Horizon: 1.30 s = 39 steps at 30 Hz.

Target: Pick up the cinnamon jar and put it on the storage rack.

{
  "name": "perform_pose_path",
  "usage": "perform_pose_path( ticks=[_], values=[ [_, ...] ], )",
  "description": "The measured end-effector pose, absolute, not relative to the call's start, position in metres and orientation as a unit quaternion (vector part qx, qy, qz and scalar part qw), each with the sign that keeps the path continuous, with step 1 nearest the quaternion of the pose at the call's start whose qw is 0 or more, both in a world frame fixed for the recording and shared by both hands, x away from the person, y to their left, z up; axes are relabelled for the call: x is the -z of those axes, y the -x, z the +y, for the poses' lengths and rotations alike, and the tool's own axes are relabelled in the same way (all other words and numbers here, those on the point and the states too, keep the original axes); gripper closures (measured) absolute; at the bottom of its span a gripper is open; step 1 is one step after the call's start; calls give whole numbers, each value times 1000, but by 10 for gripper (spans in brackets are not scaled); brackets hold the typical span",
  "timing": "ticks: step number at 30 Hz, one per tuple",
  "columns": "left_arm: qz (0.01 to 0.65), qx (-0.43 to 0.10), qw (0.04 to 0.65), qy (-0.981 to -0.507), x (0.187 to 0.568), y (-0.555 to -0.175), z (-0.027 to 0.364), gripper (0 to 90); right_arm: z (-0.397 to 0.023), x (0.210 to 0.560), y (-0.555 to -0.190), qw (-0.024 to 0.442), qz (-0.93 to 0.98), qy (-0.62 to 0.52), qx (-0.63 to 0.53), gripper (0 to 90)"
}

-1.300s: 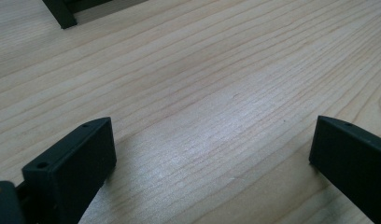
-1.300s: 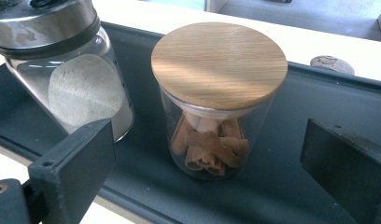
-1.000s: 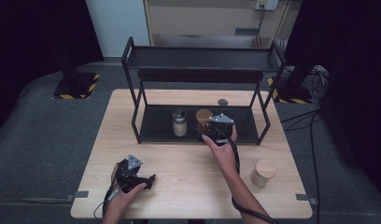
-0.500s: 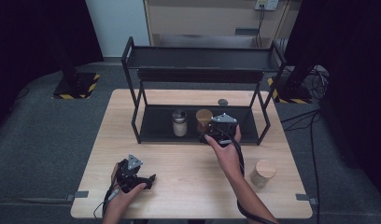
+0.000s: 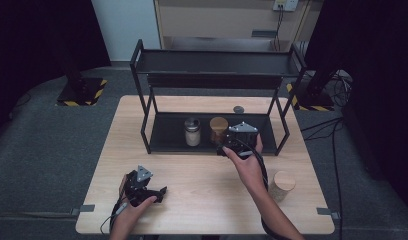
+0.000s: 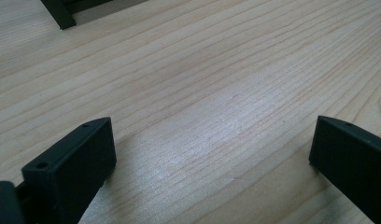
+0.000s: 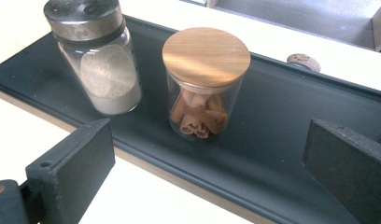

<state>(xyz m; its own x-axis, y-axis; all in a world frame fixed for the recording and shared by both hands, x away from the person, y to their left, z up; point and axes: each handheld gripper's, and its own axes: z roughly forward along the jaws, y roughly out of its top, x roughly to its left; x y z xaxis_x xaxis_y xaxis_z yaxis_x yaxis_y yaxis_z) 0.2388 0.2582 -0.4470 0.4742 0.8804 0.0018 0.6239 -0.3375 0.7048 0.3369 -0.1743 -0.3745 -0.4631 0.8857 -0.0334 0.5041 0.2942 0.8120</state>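
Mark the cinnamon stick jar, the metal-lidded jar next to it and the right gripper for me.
cinnamon stick jar [image 7: 206,57], right gripper view, on its wooden lid.
metal-lidded jar [image 7: 109,86], right gripper view, on the glass over the pale powder.
right gripper [image 7: 207,161], right gripper view, midway between its open jaws.

Bright overhead light, dim surroundings

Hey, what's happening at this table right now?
A person is working with two handheld grippers at a wooden table. The right gripper is open at the lower shelf of a black rack, facing a wooden-lidded jar of cinnamon sticks that stands beside a metal-lidded shaker jar. It holds nothing. The left gripper rests open and empty near the table's front. Another wooden-lidded jar stands at the right.
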Motion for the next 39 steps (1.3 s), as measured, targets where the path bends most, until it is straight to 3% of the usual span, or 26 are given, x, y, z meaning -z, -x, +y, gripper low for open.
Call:
perform_pose_path(
  ticks=[39],
  values=[
    [474,-196,327,-794,447,-239,258,0,-210,341,-308,234,781,-446,-369,28]
  ],
)
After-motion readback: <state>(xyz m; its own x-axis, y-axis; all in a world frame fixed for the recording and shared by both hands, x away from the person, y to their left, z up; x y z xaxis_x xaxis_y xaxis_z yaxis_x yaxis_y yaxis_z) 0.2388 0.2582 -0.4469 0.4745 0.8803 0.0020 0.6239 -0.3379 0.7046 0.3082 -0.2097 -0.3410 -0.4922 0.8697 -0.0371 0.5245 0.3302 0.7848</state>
